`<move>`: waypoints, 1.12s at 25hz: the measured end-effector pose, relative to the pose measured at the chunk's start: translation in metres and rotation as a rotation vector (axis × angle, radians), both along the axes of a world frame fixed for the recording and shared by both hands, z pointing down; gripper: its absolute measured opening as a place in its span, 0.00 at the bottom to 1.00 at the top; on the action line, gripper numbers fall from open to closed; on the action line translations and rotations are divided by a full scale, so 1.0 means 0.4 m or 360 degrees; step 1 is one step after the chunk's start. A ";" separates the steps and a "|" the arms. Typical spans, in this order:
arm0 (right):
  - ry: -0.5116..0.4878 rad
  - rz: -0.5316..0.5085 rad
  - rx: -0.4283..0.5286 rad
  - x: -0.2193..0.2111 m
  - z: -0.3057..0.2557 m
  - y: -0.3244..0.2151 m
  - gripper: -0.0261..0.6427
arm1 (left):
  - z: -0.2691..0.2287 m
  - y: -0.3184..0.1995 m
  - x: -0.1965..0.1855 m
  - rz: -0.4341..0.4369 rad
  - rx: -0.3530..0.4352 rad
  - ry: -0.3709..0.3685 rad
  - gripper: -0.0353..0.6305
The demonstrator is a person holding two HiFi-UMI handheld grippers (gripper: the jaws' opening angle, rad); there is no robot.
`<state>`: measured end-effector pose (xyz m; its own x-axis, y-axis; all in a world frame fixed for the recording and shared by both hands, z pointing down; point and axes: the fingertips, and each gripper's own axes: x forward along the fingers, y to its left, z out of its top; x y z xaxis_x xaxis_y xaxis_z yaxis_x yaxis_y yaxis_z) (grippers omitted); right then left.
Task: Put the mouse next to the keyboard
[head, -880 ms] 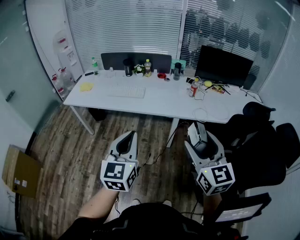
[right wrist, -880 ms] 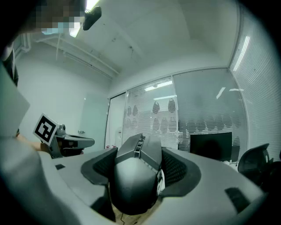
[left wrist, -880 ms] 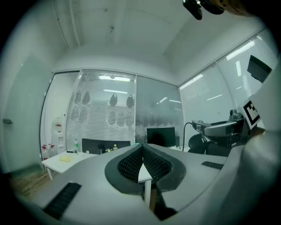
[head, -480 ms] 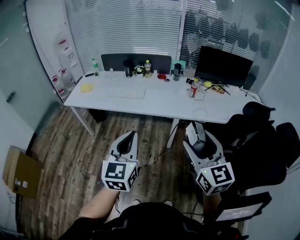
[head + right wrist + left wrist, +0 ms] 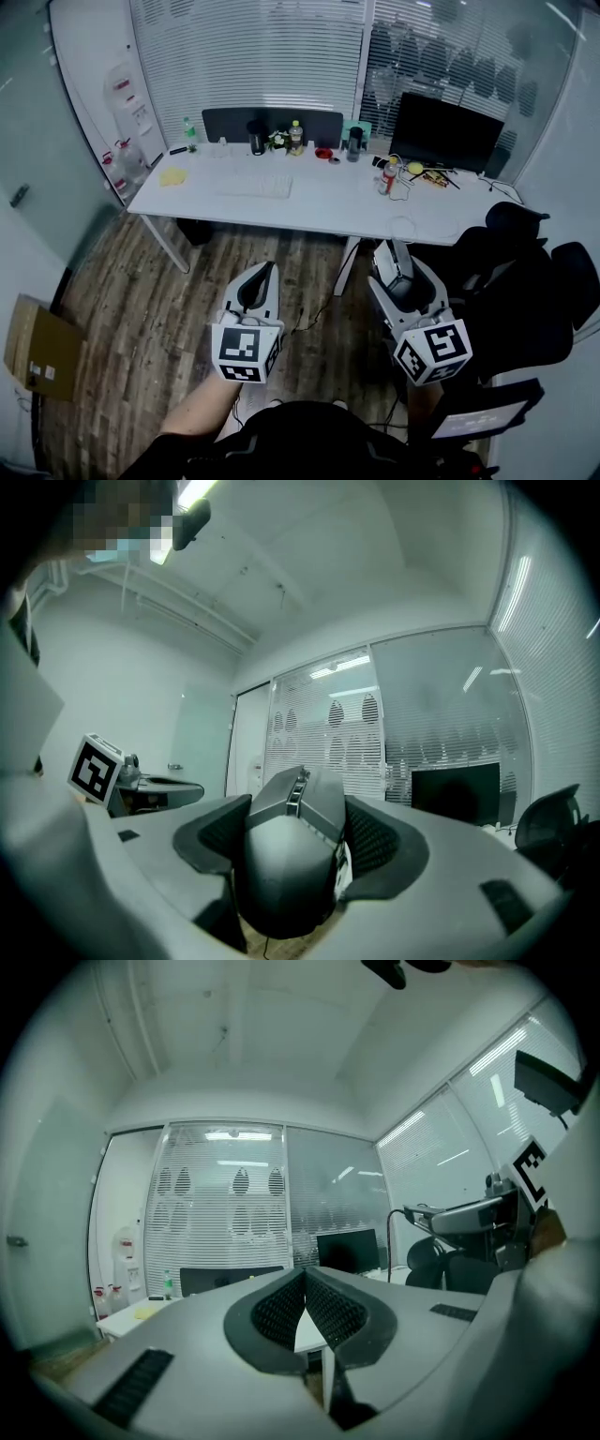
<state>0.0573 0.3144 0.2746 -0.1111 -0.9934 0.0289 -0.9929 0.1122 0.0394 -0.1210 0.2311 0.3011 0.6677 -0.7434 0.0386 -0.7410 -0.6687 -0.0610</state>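
A dark grey mouse (image 5: 286, 855) sits gripped between the pads of my right gripper (image 5: 401, 265), held in the air in front of the white desk (image 5: 319, 202); in the head view the mouse (image 5: 398, 272) shows between the jaws. A white keyboard (image 5: 256, 187) lies on the left half of the desk, well ahead of both grippers. My left gripper (image 5: 260, 280) hangs over the wooden floor with its jaws closed together and nothing in them; in its own view the pads (image 5: 305, 1312) meet.
On the desk stand a black monitor (image 5: 448, 130), bottles (image 5: 295, 136), a small plant, a yellow cloth (image 5: 172, 174) and loose cables at the right. Black office chairs (image 5: 525, 281) crowd the right side. A cardboard box (image 5: 37, 349) lies on the floor at left.
Both grippers have dropped slightly in the head view. The mouse stays in the right gripper; nothing on the desk has moved.
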 end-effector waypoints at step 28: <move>0.0019 -0.0059 0.0025 -0.033 0.027 -0.331 0.49 | 0.053 -0.333 -0.037 -0.0056 0.0004 -0.0042 0.10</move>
<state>0.0439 0.1819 0.2855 -0.1475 -0.9890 0.0148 -0.9875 0.1481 0.0536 -0.1358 0.0978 0.3224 0.6399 -0.7665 0.0541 -0.7622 -0.6421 -0.0824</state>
